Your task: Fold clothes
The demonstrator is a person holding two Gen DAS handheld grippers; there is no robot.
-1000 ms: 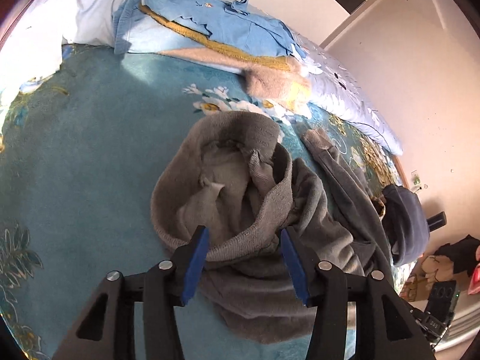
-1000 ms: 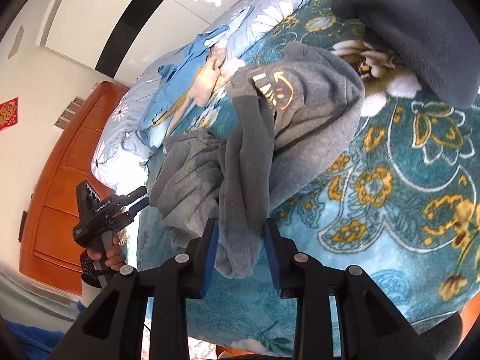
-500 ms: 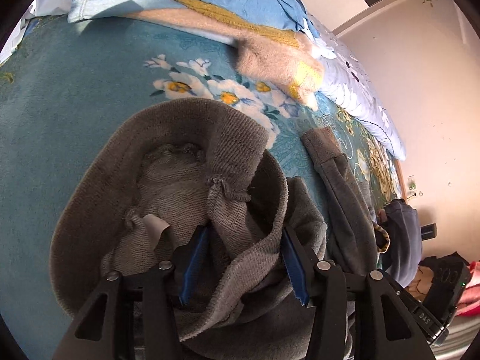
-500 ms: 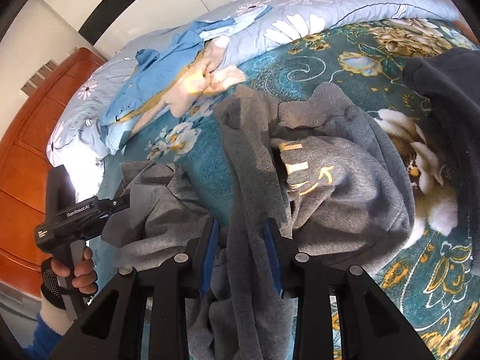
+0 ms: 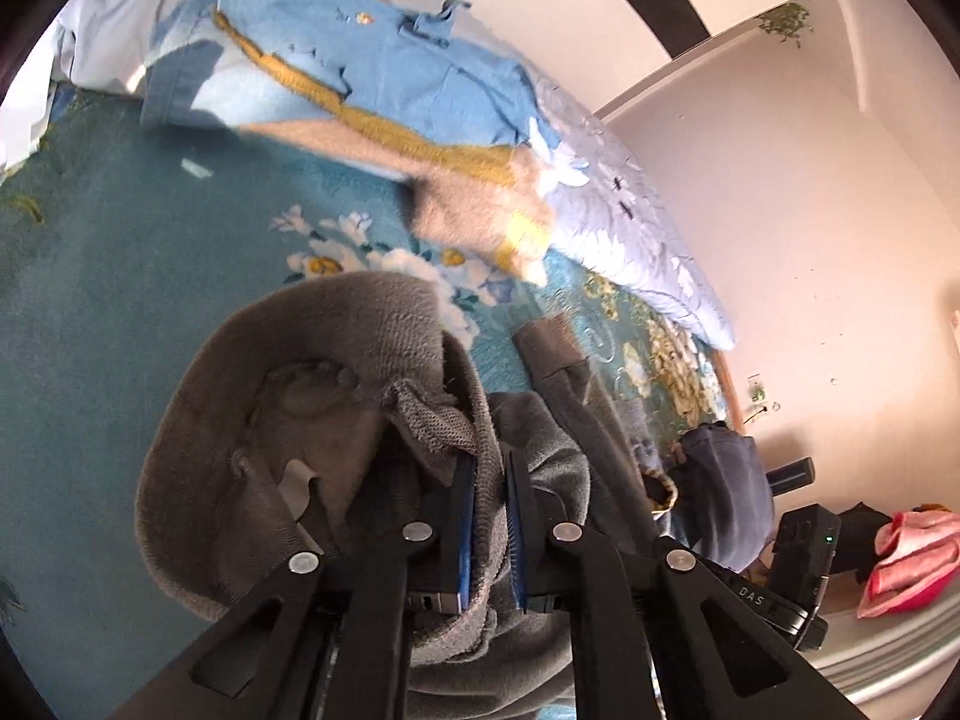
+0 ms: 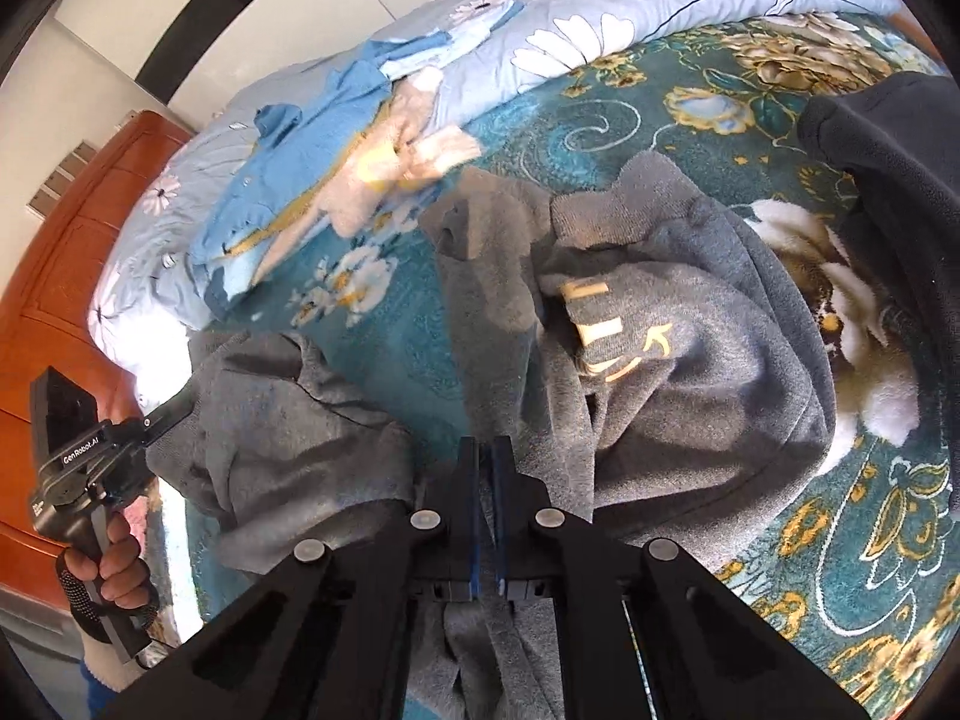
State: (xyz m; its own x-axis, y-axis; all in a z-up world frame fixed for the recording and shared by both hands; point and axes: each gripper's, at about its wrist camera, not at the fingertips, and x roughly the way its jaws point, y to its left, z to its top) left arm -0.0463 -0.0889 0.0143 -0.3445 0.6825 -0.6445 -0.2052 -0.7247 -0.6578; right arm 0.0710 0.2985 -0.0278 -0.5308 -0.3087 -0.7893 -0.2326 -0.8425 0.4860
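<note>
The crumpled grey knitted sweatshirt with pale yellow lettering (image 6: 678, 360) lay bunched on the teal floral plush blanket (image 6: 852, 540), filling the middle of the right wrist view and the lower centre of the left. It was anything but flat: one sleeve trailed toward the top of the frame and the ribbed opening gaped wide in the left view.

The left gripper (image 5: 491, 531) had its blue-padded jaws drawn nearly together on a fold of that ribbed edge, the cloth pinched between them. The right gripper (image 6: 485, 516) stood almost closed as well, with grey fabric running through the narrow slot, so it too seemed clamped on the garment. At the lower left of the right view, a hand (image 6: 111, 570) gripped the handle of the other tool.

The trouble I could foresee lay in what each pinch had caught. If either held more than one layer, lifting would drag the whole lump up rather than spread it. A thin pinch of knit might also slip free under the garment's weight. Pulling the two holds apart unevenly could twist the body and leave the sleeve trapped beneath. The heap of blue and cream clothes (image 5: 384, 84) at the upper part of the frame lay well apart, but the dark navy fleece garment (image 6: 888, 180) at the right edge sat close enough to be snagged.
</note>
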